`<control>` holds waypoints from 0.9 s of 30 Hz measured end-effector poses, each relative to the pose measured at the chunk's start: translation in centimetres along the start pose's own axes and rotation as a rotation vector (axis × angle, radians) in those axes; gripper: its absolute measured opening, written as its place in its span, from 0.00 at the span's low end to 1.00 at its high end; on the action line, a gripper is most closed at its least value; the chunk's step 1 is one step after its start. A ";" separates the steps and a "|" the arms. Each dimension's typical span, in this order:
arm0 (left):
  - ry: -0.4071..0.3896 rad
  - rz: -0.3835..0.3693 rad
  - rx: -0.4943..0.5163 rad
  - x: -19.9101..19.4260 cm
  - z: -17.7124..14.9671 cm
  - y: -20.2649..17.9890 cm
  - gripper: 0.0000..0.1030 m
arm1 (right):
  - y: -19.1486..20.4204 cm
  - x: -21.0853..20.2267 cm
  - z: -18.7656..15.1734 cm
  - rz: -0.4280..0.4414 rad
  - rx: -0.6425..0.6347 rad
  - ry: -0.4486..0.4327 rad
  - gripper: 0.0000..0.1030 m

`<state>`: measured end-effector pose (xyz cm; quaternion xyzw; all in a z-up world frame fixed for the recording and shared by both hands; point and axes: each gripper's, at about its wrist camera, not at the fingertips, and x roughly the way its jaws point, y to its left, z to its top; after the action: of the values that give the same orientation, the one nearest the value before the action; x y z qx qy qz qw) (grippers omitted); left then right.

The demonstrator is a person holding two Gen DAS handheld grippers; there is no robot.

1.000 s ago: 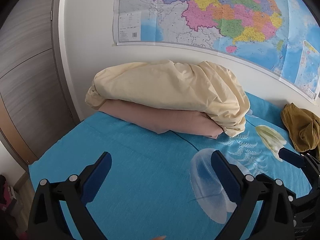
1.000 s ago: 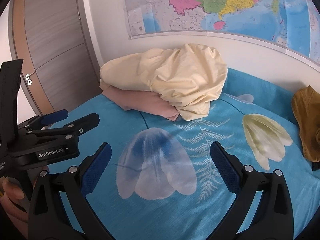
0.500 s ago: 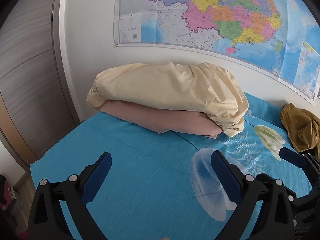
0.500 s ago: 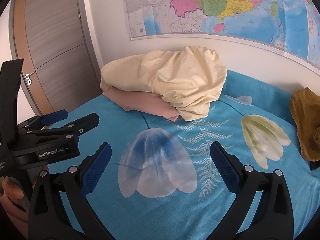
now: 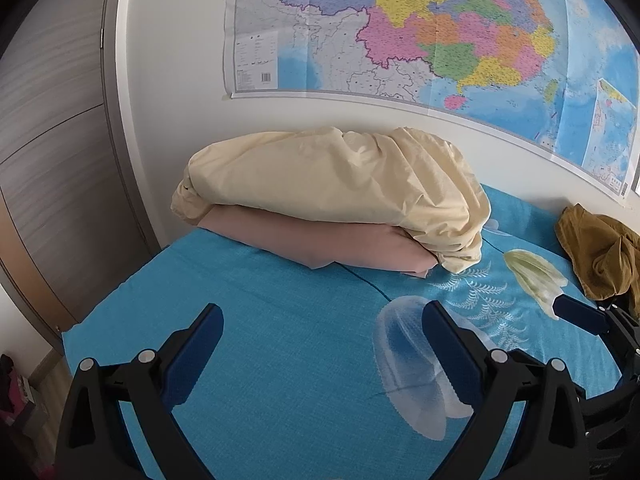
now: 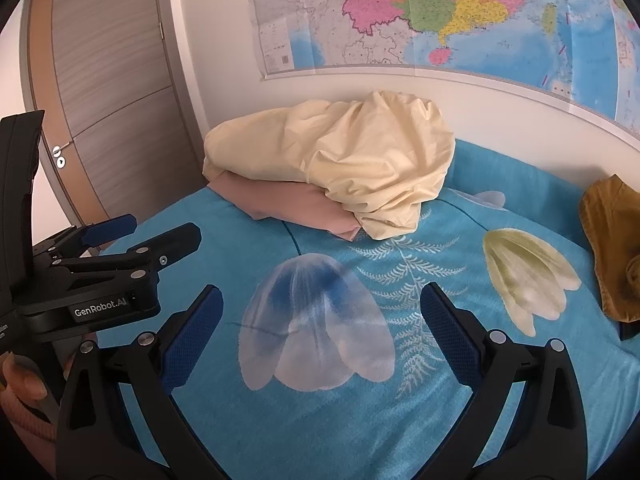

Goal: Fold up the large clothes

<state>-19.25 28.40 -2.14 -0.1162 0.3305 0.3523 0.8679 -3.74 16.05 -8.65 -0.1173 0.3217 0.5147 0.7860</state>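
A crumpled mustard-brown garment (image 5: 600,252) (image 6: 612,240) lies at the far right of the bed, near the wall. My left gripper (image 5: 322,316) hovers open over the blue sheet, nothing between its fingers. My right gripper (image 6: 320,298) is open too, empty, above the printed pale flower. Seen from the right wrist view, the left gripper (image 6: 136,232) sits at the left edge, with a hand around its handle. The right gripper's blue fingertip (image 5: 576,314) shows at the right of the left wrist view, close to the brown garment.
A cream bundle (image 5: 332,188) (image 6: 344,160) rests on folded pink fabric (image 5: 320,244) (image 6: 288,204) at the head of the bed (image 5: 280,320). A wall map (image 5: 440,40) hangs above. A wooden door (image 6: 104,80) stands at the left, past the bed's edge.
Both views have tilted slightly, so the bundle and the garment sit a little lower in frame. Both grippers stay open and empty.
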 end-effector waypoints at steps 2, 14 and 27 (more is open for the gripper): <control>0.000 -0.001 0.001 -0.1 0.0 0.0 0.94 | 0.0 0.0 0.0 0.003 0.001 0.000 0.95; 0.004 0.001 0.002 0.0 0.0 -0.1 0.94 | 0.0 0.1 0.0 -0.004 0.004 0.004 0.95; 0.009 0.001 0.004 0.1 -0.2 -0.1 0.94 | 0.0 0.1 -0.1 -0.002 0.009 0.006 0.95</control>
<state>-19.19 28.26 -2.32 -0.1160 0.3351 0.3517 0.8664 -3.72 16.08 -8.75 -0.1155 0.3260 0.5123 0.7861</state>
